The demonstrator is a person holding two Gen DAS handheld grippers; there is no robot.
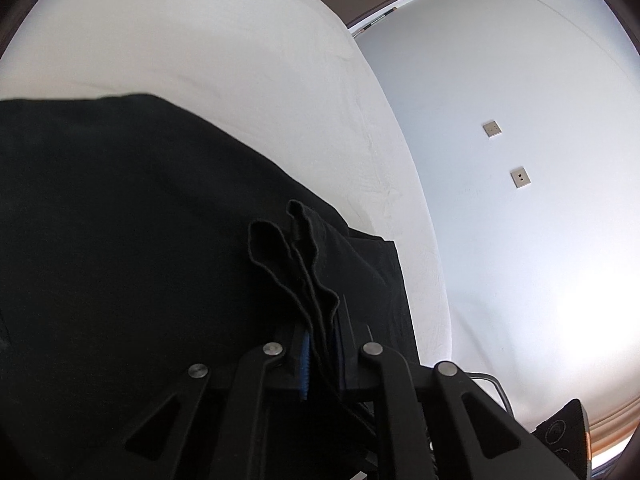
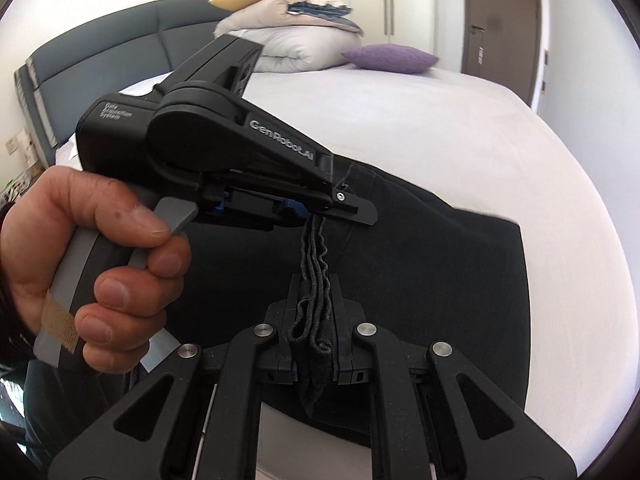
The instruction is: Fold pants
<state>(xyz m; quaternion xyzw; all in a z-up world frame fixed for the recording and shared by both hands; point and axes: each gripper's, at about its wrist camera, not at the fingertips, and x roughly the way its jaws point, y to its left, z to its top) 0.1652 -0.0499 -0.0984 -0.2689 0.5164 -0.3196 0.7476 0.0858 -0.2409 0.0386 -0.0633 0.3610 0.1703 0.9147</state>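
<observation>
Black pants (image 2: pixel 432 280) lie on a white bed (image 2: pixel 400 128); they also fill the lower left of the left wrist view (image 1: pixel 120 220). My right gripper (image 2: pixel 314 320) is shut on several bunched layers of the pants' edge. My left gripper (image 1: pixel 320 344) is shut on the same stack of layered edges and also shows in the right wrist view (image 2: pixel 316 216), held by a hand, just beyond my right gripper. The held layers run as a short taut band between the two grippers, lifted above the rest of the cloth.
A purple pillow (image 2: pixel 388 58), a folded duvet (image 2: pixel 296 44) and a grey headboard (image 2: pixel 100 48) stand at the bed's far end. A brown door (image 2: pixel 500 16) is at the right. The white wall with two sockets (image 1: pixel 520 178) lies beyond the bed edge.
</observation>
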